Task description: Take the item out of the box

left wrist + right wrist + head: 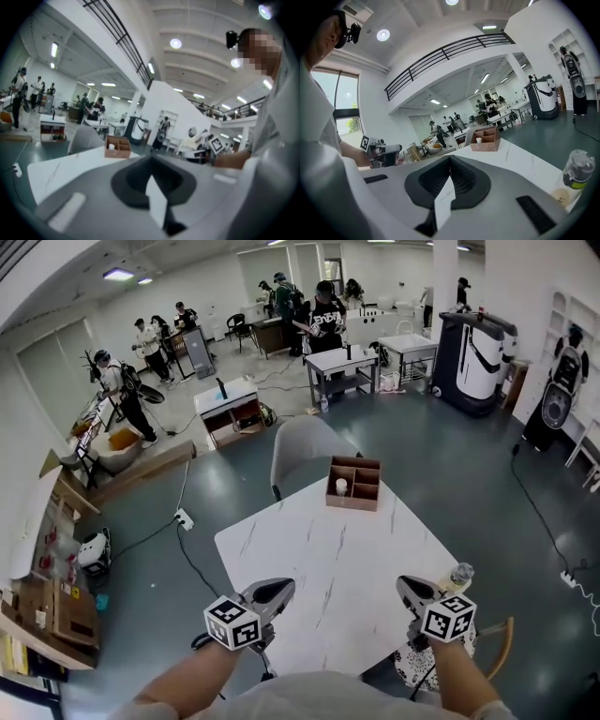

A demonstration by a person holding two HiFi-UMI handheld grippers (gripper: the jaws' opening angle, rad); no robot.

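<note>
Approach is beginning: grey left gripper [279,587] and grey right gripper [405,585] are hovering at lower frame, jaws pressed together and empty, while the small white item [341,487] is sitting inside the brown wooden divided box [353,503] at upper centre, so the next move is calling for a forward reach and jaw opening.

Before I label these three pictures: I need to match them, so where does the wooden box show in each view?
Head view: wooden box in the upper middle, at the white table's far edge.
Left gripper view: the box is left of centre, just above the jaws.
Right gripper view: the box is right of centre, above the jaws.
Shared landmark: the small white item inside the box.
</note>
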